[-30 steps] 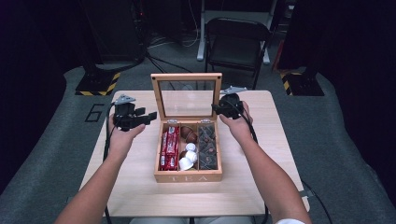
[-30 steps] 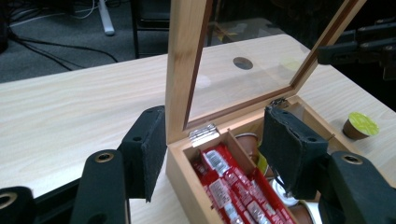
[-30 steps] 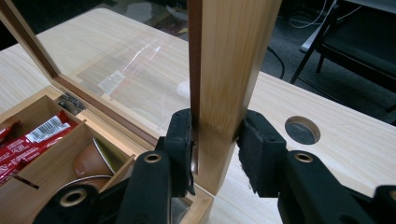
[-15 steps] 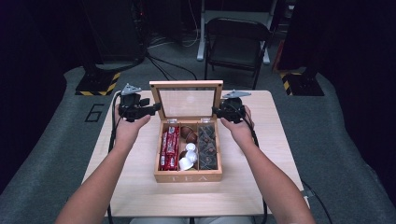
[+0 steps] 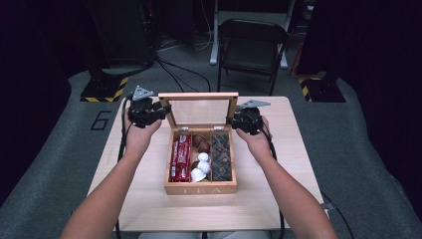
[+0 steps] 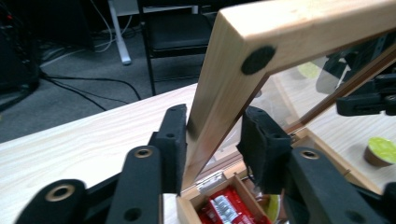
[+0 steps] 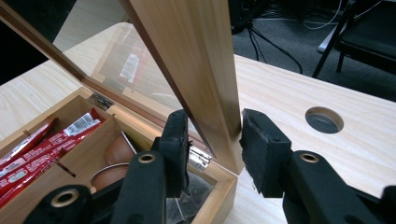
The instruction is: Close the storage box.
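A wooden tea box point(image 5: 199, 189) stands open mid-table, its glass-paned lid point(image 5: 199, 95) raised almost upright. Red packets point(image 5: 180, 159), brown capsules point(image 5: 200, 143), white capsules point(image 5: 200, 167) and dark bags point(image 5: 221, 157) fill its compartments. My left gripper point(image 5: 166, 110) has just been closing and is shut on the lid's left frame bar point(image 6: 219, 84), which sits between its jaws. My right gripper point(image 5: 231, 121) is shut on the lid's right frame bar point(image 7: 205, 70). Its jaws have just been easing open slightly with the bar still between the pads.
The light wooden table point(image 5: 298, 164) has a round cable hole point(image 7: 323, 120) to the right of the box. A black folding chair point(image 5: 251, 45) stands behind the table's far edge, with cables on the grey floor.
My left gripper moved up and right from beside the box to the lid's left edge and closed on it. The right hand stayed at the lid's right edge.
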Demonstrator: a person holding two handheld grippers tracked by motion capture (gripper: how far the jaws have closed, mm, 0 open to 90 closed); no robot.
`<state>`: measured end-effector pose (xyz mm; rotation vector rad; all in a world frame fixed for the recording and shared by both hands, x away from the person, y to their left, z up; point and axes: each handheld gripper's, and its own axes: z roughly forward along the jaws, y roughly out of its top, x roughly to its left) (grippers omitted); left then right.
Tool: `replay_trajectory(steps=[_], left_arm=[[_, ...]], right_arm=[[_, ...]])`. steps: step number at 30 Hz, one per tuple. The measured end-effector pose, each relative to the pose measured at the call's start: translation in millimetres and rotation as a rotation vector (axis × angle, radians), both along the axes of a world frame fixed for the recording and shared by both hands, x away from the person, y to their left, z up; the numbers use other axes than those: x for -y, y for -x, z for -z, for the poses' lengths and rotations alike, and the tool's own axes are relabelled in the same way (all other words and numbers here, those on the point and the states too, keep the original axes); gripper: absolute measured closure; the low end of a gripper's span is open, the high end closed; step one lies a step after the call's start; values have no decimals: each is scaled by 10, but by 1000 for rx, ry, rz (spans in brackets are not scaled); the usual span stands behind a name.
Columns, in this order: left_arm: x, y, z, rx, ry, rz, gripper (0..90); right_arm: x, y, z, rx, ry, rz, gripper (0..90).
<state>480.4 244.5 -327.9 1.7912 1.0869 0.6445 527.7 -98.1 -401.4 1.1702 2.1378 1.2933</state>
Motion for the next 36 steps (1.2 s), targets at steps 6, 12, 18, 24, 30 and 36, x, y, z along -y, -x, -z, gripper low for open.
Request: replay_trajectory(steps=[6,12,18,24,30,36], left_arm=[[-21,37,22,0,16,15,628],[-43,119,30,-8,2,43,624],[-52,206,41,-3,14,51,612],[-66,337,3,18,27,66,603],[-59,425,-10,31,15,74,600],[-57,493,15,36,-16,89,604]], right_arm=[[27,14,34,-40,-31,-17,549],[44,104,5,-13,-33,-17,540],[55,211,-44,2,-44,-15,494],[65,320,-83,10,-62,-49,489],[92,446,-136,25,-66,-60,476],[97,586,-185,35,-75,-72,465]])
